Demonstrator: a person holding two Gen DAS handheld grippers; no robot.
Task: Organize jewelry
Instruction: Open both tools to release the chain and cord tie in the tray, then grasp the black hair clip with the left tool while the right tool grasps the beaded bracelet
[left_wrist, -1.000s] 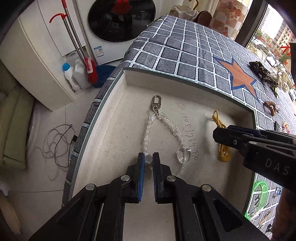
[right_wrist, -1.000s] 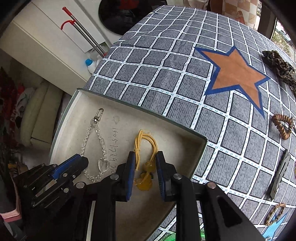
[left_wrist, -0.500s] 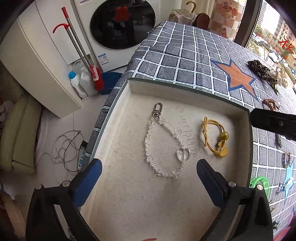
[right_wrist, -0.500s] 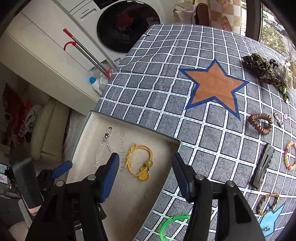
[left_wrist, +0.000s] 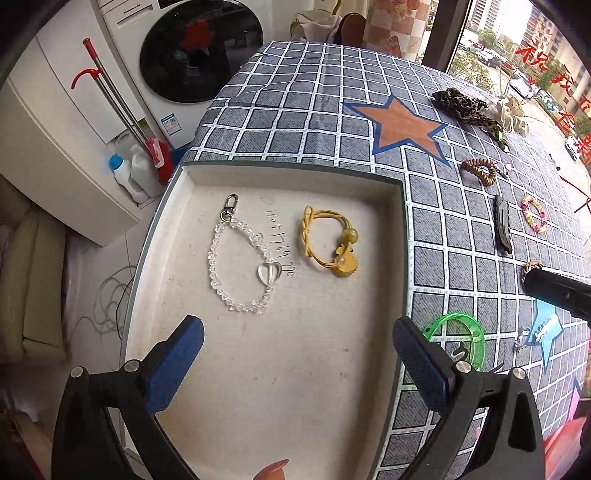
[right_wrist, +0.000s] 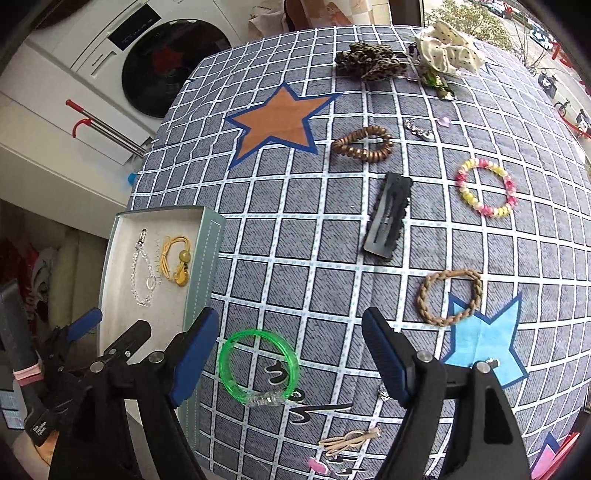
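washing machine (left_wrist: 201, 51), white cabinet (left_wrist: 48, 122), daylit window (left_wrist: 517, 33)

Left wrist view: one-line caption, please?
Open left tool above the tray holding a crystal bead chain and yellow cord bracelet.

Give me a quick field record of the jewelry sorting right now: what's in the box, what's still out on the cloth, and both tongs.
box: holds two pieces, lying apart
in box: clear bead chain; yellow cord bracelet
on cloth: green bangle, black clip, braided tan band, pink-yellow bracelet, brown coil
left tongs: open, empty, over box
right tongs: opening, empty, over cloth by green bangle
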